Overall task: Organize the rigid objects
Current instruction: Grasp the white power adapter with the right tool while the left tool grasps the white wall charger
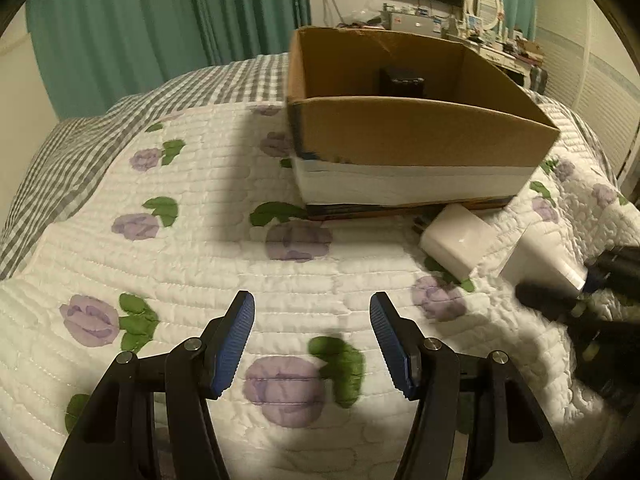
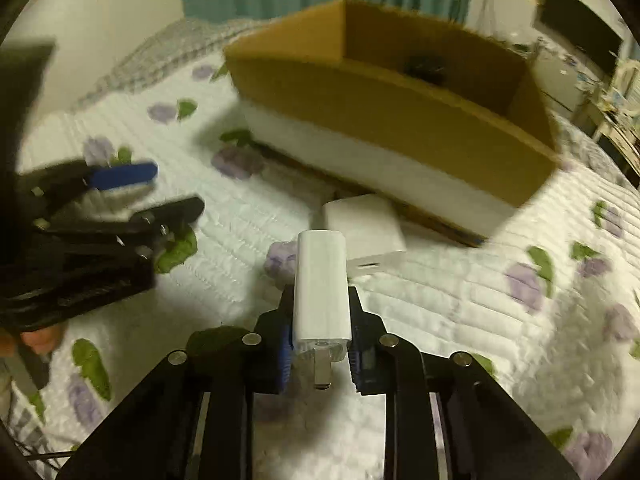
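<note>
Inspection of the pick step. The right hand-held gripper [image 2: 320, 336] is clenched on a slim white charger [image 2: 320, 292], pads on its two long sides near the plug end; metal prongs show below the pads, pointing back toward the camera. The body stands out forward of the pads, so most of its length is unsupported. A second, squarer white adapter [image 2: 362, 230] lies on the quilted bed [image 2: 460, 312] at 12 o'clock from the held one, just in front of the cardboard box [image 2: 400, 120].

The left hand-held gripper [image 1: 312, 344] is released, nothing between its pads, above bare quilt at 9 o'clock from the work.

Judgement: the grip is low on a smooth casing, so lift straight and slowly, keeping the charger level to avoid it pivoting out. Carry it over the near wall of the box, clear of the rim, and lower it inside beside the dark item [image 1: 402, 80] before letting go. The soft bed gives no firm support for re-gripping.
</note>
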Tool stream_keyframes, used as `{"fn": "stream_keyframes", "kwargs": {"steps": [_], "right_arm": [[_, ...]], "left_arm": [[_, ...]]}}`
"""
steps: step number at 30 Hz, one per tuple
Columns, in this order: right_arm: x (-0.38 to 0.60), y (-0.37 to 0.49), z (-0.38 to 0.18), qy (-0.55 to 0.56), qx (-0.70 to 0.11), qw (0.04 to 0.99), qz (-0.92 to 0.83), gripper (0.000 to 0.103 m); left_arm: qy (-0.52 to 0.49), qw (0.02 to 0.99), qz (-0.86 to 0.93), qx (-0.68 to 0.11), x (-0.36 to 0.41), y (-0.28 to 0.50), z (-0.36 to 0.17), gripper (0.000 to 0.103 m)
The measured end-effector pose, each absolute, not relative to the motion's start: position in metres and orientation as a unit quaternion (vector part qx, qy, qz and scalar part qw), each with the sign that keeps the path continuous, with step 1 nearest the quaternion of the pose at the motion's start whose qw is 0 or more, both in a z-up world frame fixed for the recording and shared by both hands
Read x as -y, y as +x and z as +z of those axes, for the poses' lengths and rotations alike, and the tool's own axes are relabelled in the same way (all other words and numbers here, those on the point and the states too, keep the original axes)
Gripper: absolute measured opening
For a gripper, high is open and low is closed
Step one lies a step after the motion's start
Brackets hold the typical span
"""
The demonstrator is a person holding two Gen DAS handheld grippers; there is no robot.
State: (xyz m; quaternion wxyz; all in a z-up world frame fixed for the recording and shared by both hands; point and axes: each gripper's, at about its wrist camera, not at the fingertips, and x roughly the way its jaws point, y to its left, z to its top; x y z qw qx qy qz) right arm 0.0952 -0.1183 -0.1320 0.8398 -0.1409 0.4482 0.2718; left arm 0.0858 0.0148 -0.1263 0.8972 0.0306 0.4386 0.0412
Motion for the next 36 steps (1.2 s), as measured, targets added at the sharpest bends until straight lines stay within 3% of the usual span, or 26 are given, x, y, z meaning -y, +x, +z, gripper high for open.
{"fn": "stream_keyframes", "kwargs": {"steps": [9, 18, 25, 28, 36], "right_arm": [[0.183, 0.131, -0.095, -0.073, -0.426, 0.887, 0.164, 0.022], [0.199, 0.143, -0.101, -0.037, -0.432, 0.89, 0.144, 0.022], [0.2, 0.146, -0.107, -0.026, -0.44, 0.886, 0.146, 0.022], [0.198, 0.147, -0.108, -0.028, -0.442, 0.884, 0.147, 0.022], [0.197, 0.145, -0.108, -0.034, -0.438, 0.887, 0.142, 0.022]], "left_arm": [[0.024, 0.894, -0.004, -0.447, 0.043, 0.109, -0.118, 0.063], [0.003, 0.886, -0.008, -0.464, 0.083, 0.155, -0.141, 0.063], [0.017, 0.889, 0.04, -0.456, 0.09, 0.172, -0.163, 0.073], [-0.035, 0.879, 0.027, -0.475, 0.076, 0.178, -0.174, 0.073], [-0.051, 0.874, 0.0, -0.482, 0.061, 0.163, -0.166, 0.063]]}}
